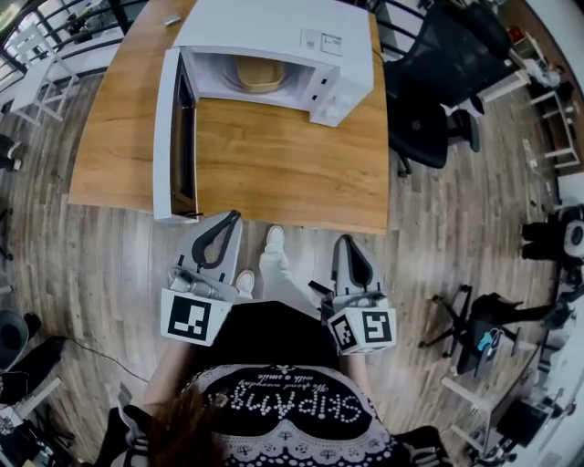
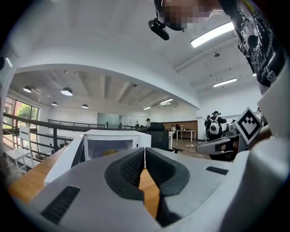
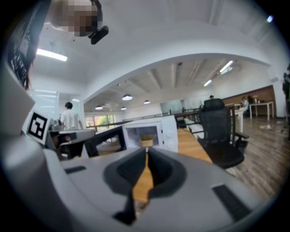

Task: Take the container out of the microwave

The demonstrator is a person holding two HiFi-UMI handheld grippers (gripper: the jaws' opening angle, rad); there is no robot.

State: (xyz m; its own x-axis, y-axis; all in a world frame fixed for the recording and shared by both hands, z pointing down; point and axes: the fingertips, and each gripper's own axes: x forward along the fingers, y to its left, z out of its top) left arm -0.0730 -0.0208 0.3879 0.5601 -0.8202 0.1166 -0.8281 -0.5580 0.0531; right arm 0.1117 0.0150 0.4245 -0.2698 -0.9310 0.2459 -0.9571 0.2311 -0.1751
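Observation:
A white microwave point(image 1: 274, 27) stands on the wooden table point(image 1: 274, 173) with its door point(image 1: 167, 137) swung open to the left. Inside sits a tan container point(image 1: 260, 75), also seen in the right gripper view point(image 3: 146, 141) and faintly in the left gripper view point(image 2: 110, 152). My left gripper point(image 1: 234, 215) hangs just short of the table's near edge, below the open door, shut and empty point(image 2: 144, 149). My right gripper point(image 1: 346, 240) is level with it on the right, off the table, its jaws together with nothing between them point(image 3: 147, 152).
A black office chair point(image 1: 429, 100) stands right of the table, close to the microwave's control side. The person's white shoes point(image 1: 274, 239) are on the wooden floor between the grippers. White chairs point(image 1: 36, 64) stand at the far left; dark equipment point(image 1: 484, 328) lies on the right.

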